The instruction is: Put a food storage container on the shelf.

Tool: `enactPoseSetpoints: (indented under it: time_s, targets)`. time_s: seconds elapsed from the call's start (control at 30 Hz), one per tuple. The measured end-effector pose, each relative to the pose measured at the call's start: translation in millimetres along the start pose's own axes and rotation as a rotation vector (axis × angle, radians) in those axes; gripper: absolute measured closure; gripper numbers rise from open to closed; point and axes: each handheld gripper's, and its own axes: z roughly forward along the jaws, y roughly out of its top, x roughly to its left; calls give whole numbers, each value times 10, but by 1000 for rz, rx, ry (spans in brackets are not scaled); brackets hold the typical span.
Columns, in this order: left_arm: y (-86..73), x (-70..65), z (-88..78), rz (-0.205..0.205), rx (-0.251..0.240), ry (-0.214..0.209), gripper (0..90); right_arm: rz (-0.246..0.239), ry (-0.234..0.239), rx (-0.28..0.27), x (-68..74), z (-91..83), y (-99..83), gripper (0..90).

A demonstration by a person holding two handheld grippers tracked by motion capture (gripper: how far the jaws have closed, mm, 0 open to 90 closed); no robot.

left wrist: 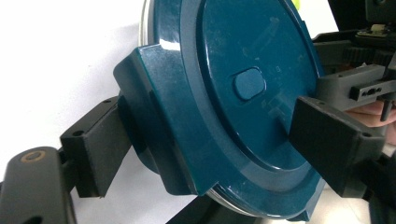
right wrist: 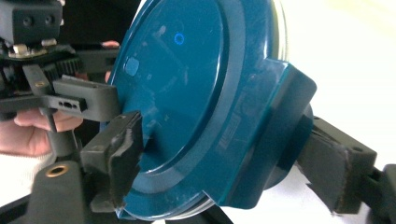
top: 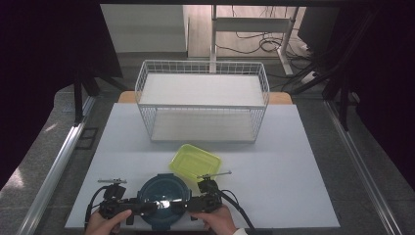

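Note:
A round dark-blue container with a clip-on lid [top: 164, 196] sits at the table's near edge. My left gripper [top: 139, 208] comes at it from the left and my right gripper [top: 190, 205] from the right. In the left gripper view, my left gripper [left wrist: 210, 140] straddles the lid's rim, one pad under a side latch [left wrist: 144, 107], the other on the lid top [left wrist: 252, 84]. In the right gripper view, my right gripper [right wrist: 222, 156] holds the opposite latch [right wrist: 275, 126] the same way, with pads touching. The container's body is hidden under the lid.
A shallow yellow-green tray [top: 195, 161] lies just behind the container on the white table [top: 293, 161]. A white two-level wire rack [top: 202, 100] stands at the back. A person's hands [top: 218, 223] hold both grippers at the near edge.

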Motion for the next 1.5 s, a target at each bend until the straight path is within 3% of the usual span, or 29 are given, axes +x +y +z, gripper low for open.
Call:
enactPoseSetpoints:
  time_s: [0.1, 0.53, 0.63, 1.07, 1.23, 1.5]
  targets:
    - [-1, 28, -21, -46, -16, -12, 214, 33, 2, -11, -10, -36, 10, 260]
    - [-44, -77, -91, -59, -78, 0, 306, 123, 8, -35, -5, -115, -28, 338]
    - [-45, -111, -120, -42, -87, 12, 323, 135, 7, -35, 12, -135, -33, 352]
    - [-57, -176, -183, -17, -105, 23, 348, 87, -9, -58, 92, -182, -26, 367]
    - [-30, -265, -229, 4, -133, 21, 353, 47, -11, -78, 147, -260, 10, 367]
    - [68, -404, -248, 40, -153, 15, 361, 23, -9, -110, 183, -418, 75, 366]
